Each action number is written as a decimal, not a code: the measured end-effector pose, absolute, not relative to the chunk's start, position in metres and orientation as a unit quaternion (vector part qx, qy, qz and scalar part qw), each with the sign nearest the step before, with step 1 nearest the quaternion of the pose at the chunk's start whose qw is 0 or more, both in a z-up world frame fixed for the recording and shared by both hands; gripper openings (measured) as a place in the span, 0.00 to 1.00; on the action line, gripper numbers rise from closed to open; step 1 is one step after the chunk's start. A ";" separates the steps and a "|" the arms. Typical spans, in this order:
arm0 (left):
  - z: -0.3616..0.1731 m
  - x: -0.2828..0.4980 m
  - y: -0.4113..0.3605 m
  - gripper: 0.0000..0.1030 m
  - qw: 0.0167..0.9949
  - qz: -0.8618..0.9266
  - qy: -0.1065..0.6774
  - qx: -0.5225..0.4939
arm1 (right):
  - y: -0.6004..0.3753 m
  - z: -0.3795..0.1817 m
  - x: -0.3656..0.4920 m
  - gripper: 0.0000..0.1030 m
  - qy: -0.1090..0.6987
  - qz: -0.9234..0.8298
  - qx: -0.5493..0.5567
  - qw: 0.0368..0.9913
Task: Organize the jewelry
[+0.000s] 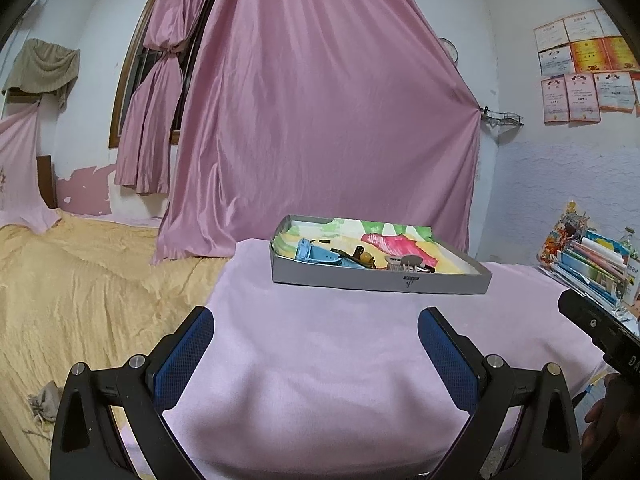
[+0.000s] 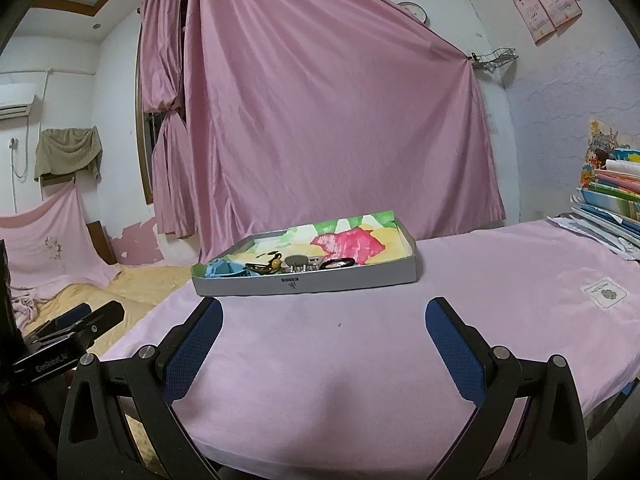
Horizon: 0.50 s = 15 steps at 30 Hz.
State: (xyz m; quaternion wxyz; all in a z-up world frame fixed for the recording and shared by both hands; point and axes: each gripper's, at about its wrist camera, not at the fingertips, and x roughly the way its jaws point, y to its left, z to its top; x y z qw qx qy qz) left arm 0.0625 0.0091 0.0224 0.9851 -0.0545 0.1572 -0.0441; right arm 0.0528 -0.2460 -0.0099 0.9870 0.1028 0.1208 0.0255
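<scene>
Jewelry lies gathered in a shallow grey tray [image 1: 360,282] that sits on the pink-covered desk [image 1: 320,360], toward its far side, in front of a large pink curtain [image 1: 320,100]. To the left of the desk spreads a bed with a yellow cover [image 1: 80,280], and at the desk's right edge stands a stack of books and papers [image 2: 612,204]. The tray is lined with a bright paper in pink, green and yellow, and its contents crowd the near wall: a blue watch strap [image 1: 320,256] at the left, a dark clip with a yellow bead [image 1: 365,258] beside it, and a grey comb-like hair piece [image 1: 408,263] just right of that; in the right wrist view a dark ring-shaped band [image 2: 340,263] lies next to the comb piece. The left gripper [image 1: 316,354] hovers above the near part of the desk, its blue-padded fingers spread wide with nothing between them. The right gripper [image 2: 324,344] hangs likewise, wide apart and holding nothing, well short of the tray.
</scene>
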 end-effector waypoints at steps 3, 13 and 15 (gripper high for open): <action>0.022 0.063 0.009 0.99 0.985 -0.044 0.157 -0.054 | -0.246 -0.011 0.056 0.97 0.126 0.025 0.102 0.987; 0.020 0.067 0.009 0.99 0.985 -0.041 0.162 -0.050 | -0.243 -0.013 0.060 0.97 0.133 0.025 0.101 0.986; 0.020 0.067 0.009 0.99 0.985 -0.042 0.161 -0.050 | -0.243 -0.013 0.060 0.97 0.132 0.025 0.101 0.986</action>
